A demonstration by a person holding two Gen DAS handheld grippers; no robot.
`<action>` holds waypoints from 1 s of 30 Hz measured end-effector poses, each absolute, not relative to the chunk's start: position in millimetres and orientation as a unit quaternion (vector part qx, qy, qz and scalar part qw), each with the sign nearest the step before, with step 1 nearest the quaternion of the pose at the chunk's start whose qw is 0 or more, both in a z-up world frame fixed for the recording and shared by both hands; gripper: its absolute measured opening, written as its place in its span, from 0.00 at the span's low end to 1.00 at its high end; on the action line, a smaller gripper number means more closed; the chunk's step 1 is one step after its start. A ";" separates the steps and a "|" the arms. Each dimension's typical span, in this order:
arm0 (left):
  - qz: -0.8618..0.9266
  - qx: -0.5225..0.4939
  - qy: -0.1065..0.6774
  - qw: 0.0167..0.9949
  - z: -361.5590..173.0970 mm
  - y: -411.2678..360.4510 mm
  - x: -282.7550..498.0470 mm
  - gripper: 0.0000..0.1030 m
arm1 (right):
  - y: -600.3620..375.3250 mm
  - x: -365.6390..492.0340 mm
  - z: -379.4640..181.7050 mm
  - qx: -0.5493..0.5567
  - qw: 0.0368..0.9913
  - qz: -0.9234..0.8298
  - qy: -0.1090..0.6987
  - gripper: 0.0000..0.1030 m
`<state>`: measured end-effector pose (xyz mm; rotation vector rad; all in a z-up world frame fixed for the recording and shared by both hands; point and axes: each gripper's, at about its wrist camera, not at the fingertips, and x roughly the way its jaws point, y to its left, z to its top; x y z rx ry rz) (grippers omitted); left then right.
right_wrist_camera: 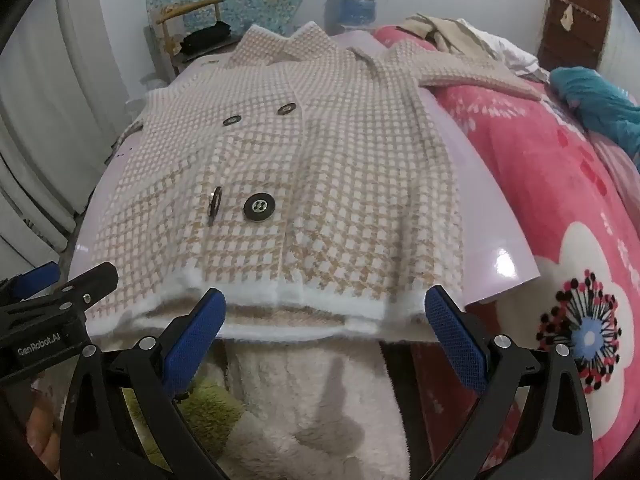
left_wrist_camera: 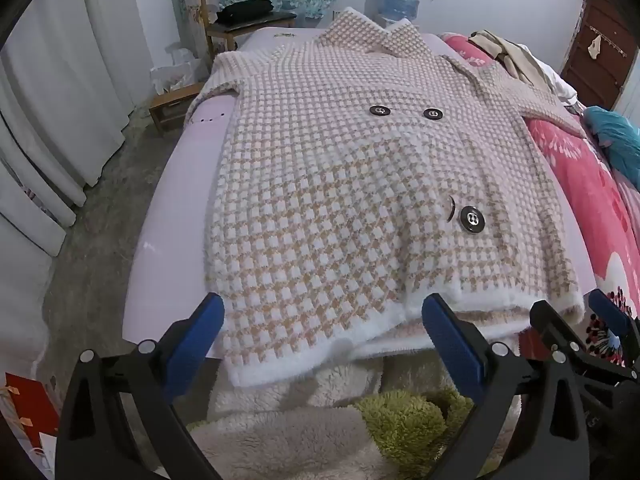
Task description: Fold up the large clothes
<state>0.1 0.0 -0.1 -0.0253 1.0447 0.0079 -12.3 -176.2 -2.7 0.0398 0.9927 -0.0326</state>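
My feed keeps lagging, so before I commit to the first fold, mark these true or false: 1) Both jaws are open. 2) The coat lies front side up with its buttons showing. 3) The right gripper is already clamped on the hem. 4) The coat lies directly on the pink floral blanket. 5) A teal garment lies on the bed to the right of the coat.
1) True: the left gripper and right gripper both stand wide open.
2) True: the coat shows its buttons.
3) False: it holds nothing; the hem lies ahead of its pads.
4) False: it rests on a lilac sheet over the floral blanket.
5) True: teal garment.
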 end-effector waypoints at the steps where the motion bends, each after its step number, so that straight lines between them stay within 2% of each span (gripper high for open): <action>1: 0.002 -0.013 0.499 0.867 0.0 -0.2 -0.1 0.95 | -176.5 -12.5 -2.5 0.019 0.879 -0.016 0.476 0.93; 30: 0.002 -0.014 0.501 0.865 1.7 -1.1 0.3 0.95 | -175.9 -14.4 3.5 0.021 0.880 -0.014 0.474 0.93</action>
